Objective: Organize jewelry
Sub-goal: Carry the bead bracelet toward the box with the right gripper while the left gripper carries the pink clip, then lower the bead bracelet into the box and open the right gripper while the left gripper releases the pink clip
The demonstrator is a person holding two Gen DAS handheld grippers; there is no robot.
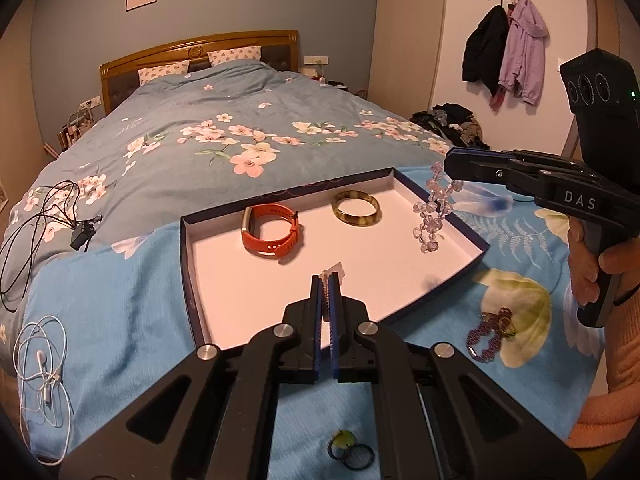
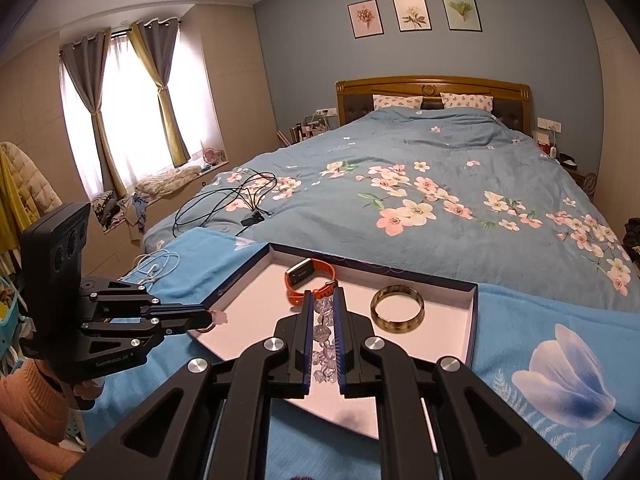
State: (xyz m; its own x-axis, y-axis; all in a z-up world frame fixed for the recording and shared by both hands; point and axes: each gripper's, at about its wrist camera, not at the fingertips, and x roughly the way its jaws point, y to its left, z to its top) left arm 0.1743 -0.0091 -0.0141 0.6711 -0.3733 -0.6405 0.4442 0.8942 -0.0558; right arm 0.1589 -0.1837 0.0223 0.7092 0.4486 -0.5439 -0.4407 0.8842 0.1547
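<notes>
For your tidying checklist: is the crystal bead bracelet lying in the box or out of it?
Out: the crystal bead bracelet dangles from the shut right gripper above the box.

An orange watch band [image 1: 270, 236] and amber-mottled bangle [image 1: 356, 208] lie in a white-lined tray [image 1: 256, 292].

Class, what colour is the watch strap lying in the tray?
Orange; the watch strap shows best in the left wrist view.

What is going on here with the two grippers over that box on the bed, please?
A person is sorting jewelry into a shallow white-lined box on the bed. The right gripper is shut on a clear crystal bead strand hanging over the box's right edge. The left gripper is shut on a small pale-pink piece. An orange smartwatch and a mottled bangle already lie inside; a purple bead bracelet waits outside.
</notes>
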